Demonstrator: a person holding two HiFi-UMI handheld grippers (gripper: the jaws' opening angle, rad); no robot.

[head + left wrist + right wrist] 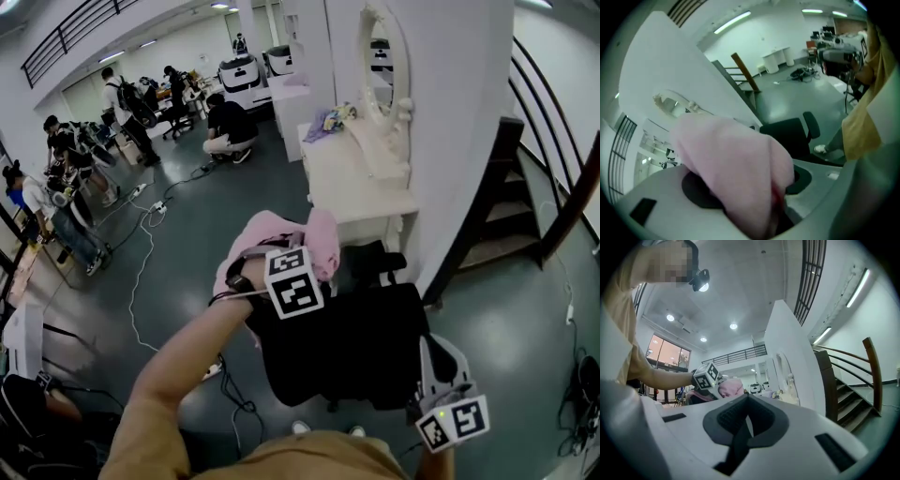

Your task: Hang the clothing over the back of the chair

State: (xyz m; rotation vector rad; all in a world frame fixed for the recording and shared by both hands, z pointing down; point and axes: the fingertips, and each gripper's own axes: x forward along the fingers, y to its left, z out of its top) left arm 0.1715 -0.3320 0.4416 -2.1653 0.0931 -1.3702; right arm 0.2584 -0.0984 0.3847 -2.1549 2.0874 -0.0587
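While the left gripper [752, 187] stands wide open, the pink garment [736, 164] lies loose between its jaws, bunched at 11 o'clock on the back of the black chair [361, 347]. Right gripper [747, 413] shut, empty. Risk: uneven drape slides off, or cloth snags a pad on withdrawal (our judgement). We read no writing; marker cubes [293, 281] bear patterns only.

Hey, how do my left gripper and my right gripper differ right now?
The left gripper has its jaws apart with the pink garment bunched between them. The right gripper has its jaws together with nothing in them. The left gripper reaches over the black chair. The right gripper is held by the chair's right side, nearer the person. Both carry a marker cube.
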